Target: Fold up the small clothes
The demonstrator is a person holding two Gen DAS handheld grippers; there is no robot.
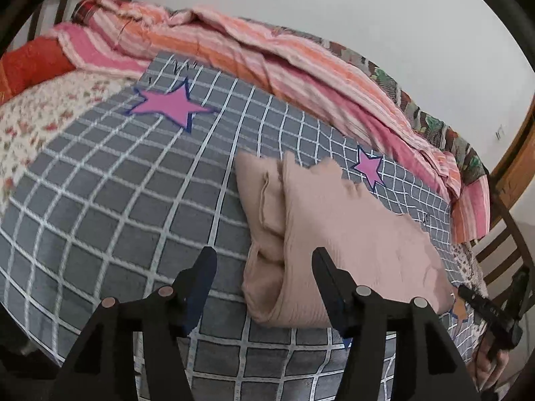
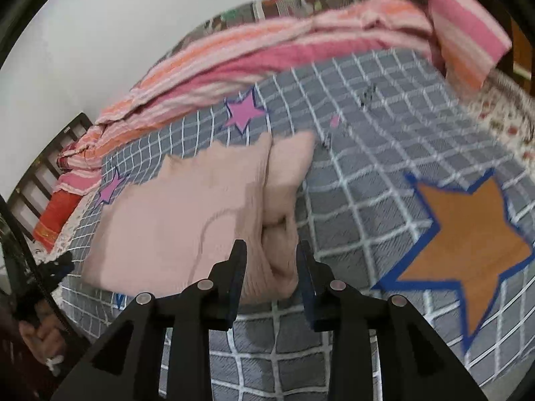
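A pale pink knit garment point(image 1: 337, 234) lies folded in a thick bundle on the grey checked sheet point(image 1: 133, 200). My left gripper point(image 1: 264, 260) is open, its jaws wide apart just above the garment's near left edge, holding nothing. In the right wrist view the same garment point(image 2: 187, 210) lies ahead and to the left. My right gripper point(image 2: 271, 257) is open, with the garment's folded near edge between its jaws, and the jaws are not closed on it.
A striped pink and orange blanket point(image 1: 267, 53) is bunched along the far side of the bed by the white wall. Pink stars point(image 1: 170, 103) and an orange star point(image 2: 468, 234) are printed on the sheet. A floral sheet point(image 1: 40, 117) lies at the left. Wooden bed rails point(image 1: 501, 244) stand at the right.
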